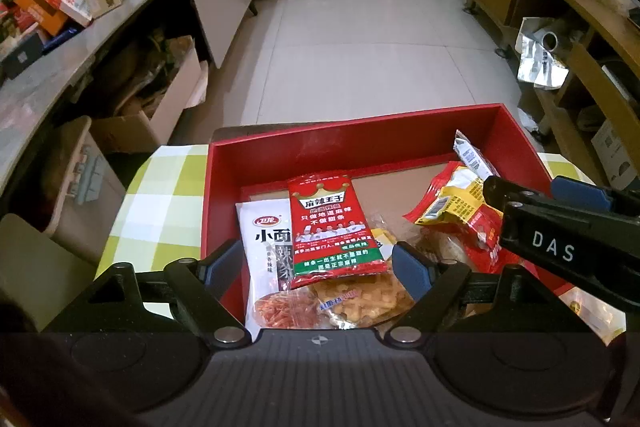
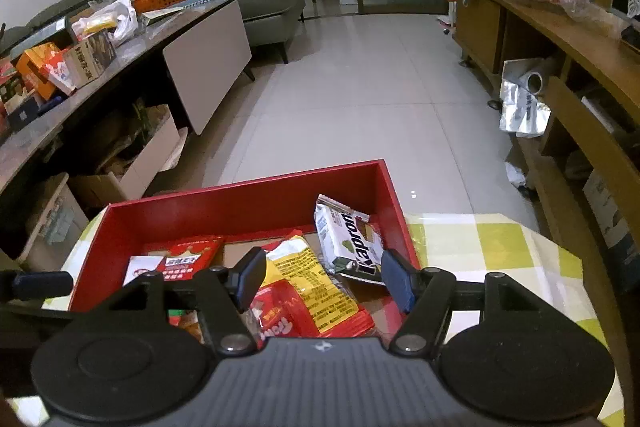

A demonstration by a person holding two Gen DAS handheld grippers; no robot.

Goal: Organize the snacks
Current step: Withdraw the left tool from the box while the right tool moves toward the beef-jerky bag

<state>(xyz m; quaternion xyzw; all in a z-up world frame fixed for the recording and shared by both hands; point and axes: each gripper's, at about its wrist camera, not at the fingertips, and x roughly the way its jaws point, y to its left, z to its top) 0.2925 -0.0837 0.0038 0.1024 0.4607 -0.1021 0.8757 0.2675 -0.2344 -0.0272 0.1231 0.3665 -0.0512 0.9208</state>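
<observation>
A red box (image 1: 400, 139) (image 2: 240, 197) sits on a green checked tablecloth (image 1: 160, 195) (image 2: 500, 247) and holds several snack packets. In the left wrist view a red spicy-strip packet (image 1: 334, 227) lies over a white packet (image 1: 264, 247), with a clear bag of orange snacks (image 1: 360, 299) below. My left gripper (image 1: 320, 269) is open, its fingers either side of these packets. My right gripper (image 2: 324, 279) is open above a red and yellow packet (image 2: 316, 291); a white Kapron wafer packet (image 2: 348, 239) leans against the box's right wall. The right gripper also shows in the left wrist view (image 1: 560, 227).
A long counter (image 1: 120, 27) with cardboard boxes runs along the left, with open cartons (image 1: 160, 99) under it. Wooden shelving (image 2: 580, 107) with a foil roll (image 2: 532, 83) stands on the right. Tiled floor (image 2: 360, 87) lies beyond the table edge.
</observation>
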